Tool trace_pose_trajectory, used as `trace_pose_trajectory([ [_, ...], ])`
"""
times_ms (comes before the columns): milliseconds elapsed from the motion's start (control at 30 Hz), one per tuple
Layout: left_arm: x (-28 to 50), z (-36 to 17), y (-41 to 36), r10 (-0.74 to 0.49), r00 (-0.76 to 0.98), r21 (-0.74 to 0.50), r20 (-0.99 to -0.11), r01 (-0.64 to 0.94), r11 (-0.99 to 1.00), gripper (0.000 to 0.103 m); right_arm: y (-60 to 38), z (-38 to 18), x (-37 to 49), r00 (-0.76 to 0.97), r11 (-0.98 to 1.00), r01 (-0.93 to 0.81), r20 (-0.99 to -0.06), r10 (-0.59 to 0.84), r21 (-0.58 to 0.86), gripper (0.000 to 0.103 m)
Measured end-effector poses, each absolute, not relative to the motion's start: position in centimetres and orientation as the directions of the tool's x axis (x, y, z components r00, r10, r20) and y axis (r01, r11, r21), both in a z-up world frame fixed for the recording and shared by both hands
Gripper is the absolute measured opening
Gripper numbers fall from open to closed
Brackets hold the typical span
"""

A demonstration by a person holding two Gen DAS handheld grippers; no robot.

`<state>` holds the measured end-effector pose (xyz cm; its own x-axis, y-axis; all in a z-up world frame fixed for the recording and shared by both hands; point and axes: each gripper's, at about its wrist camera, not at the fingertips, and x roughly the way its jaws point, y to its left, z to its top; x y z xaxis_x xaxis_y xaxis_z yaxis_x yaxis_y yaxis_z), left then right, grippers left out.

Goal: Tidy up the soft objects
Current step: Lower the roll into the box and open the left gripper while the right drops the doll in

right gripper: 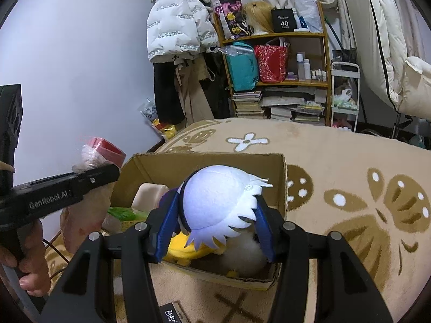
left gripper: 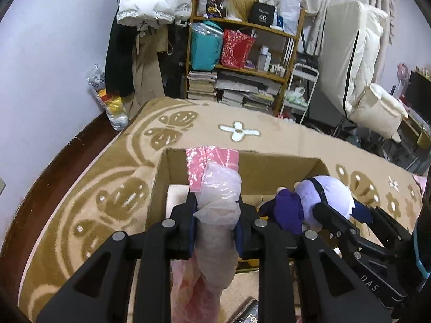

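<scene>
Holding both loads over the cardboard box (right gripper: 150, 172) | left gripper (left gripper: 216, 226) clenched on bagged pink bundle (left gripper: 219, 196) | right gripper (right gripper: 215, 223) grasping white-haired plush doll (right gripper: 215, 199) | risk: slippery plastic may slide out, snagging the rim.

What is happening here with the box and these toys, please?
A person holds a pair of tongs in each hand over an open cardboard box on a patterned blanket. The left tongs are shut on a soft item wrapped in clear plastic. The right tongs grip a plush doll with white hair above the box. Other soft things, among them something yellow, already lie inside.
</scene>
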<state>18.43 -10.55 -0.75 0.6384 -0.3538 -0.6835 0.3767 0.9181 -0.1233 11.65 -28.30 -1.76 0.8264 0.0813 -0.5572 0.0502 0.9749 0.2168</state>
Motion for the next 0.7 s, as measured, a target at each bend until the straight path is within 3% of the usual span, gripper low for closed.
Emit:
trace_pose_trajectory([
  [167,18.7,-1.9,-11.1,-0.341,0.610,-0.117,-0.715,0.377,0.919,0.030,-28.4,-2.4,12.2,0.813,0.974,0.057,-0.577,0.083,0.220,0.059],
  [233,18.8,-2.2,-11.0,-0.326,0.606,-0.112,-0.726,0.364,0.925,0.049,-28.4,-2.6,12.3,0.809,0.972,0.062,-0.582,0.083,0.225,0.059],
  [300,18.7,-2.2,-10.9,-0.314,0.611,-0.103,-0.726,0.355,0.929,0.060,-28.5,-2.7,12.3,0.807,0.972,0.063,-0.584,0.083,0.226,0.059],
  [400,18.7,-2.3,-11.0,-0.300,0.612,-0.085,-0.732,0.355,0.931,0.068,-28.7,-2.7,12.2,0.808,0.971,0.069,-0.584,0.079,0.227,0.060],
  [500,18.7,-2.3,-11.2,-0.278,0.615,-0.054,-0.738,0.356,0.933,0.076,-28.8,-2.7,12.1,0.809,0.971,0.072,-0.583,0.078,0.230,0.070],
  [600,18.5,-2.4,-11.5,-0.255,0.629,-0.016,-0.735,0.359,0.933,0.075,-29.0,-2.6,11.8,0.816,0.969,0.077,-0.574,0.074,0.235,0.071],
  [667,18.4,-2.6,-11.7,-0.271,0.628,-0.015,-0.729,0.381,0.925,0.046,-29.2,-2.5,11.8,0.817,0.966,0.080,-0.572,0.077,0.245,0.071],
  [700,18.5,-2.8,-11.9,-0.271,0.612,-0.019,-0.743,0.386,0.923,0.043,-29.2,-2.5,11.8,0.816,0.965,0.079,-0.572,0.081,0.249,0.071],
])
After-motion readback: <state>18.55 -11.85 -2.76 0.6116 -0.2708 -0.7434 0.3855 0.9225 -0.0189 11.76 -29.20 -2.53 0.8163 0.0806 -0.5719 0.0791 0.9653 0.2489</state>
